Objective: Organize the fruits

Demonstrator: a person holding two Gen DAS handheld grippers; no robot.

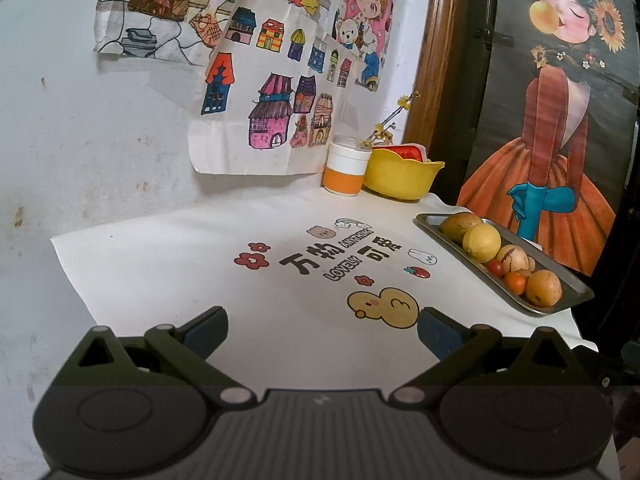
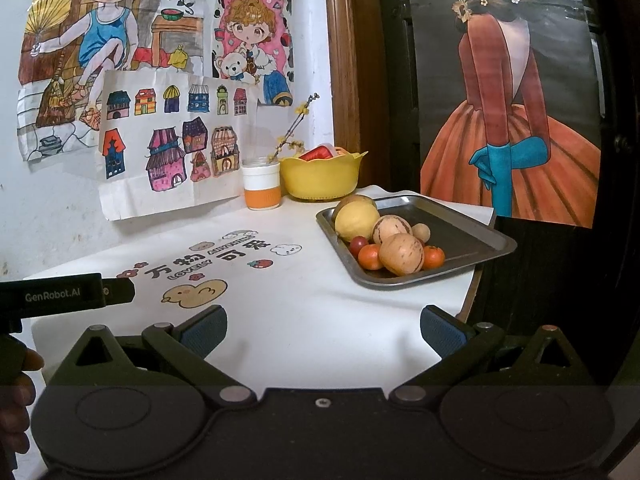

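Observation:
A steel tray (image 2: 476,240) (image 1: 576,286) at the table's right edge holds several fruits: a yellow lemon (image 2: 357,222) (image 1: 481,242), striped tan melons (image 2: 401,254), small oranges (image 2: 370,257) and a red cherry tomato (image 2: 358,243). A yellow bowl (image 2: 319,178) (image 1: 400,178) stands at the back with something red inside. My right gripper (image 2: 323,330) hovers open in front of the tray, empty. My left gripper (image 1: 322,332) is open and empty over the printed cloth, left of the tray. Its body (image 2: 68,294) shows at the left in the right wrist view.
A white and orange cup (image 2: 261,186) (image 1: 346,170) with a flower twig stands next to the bowl. The white cloth (image 2: 280,300) bears cartoon prints. Drawings hang on the wall behind. A wooden frame and dark painted panel rise to the right. A hand (image 2: 16,396) shows at lower left.

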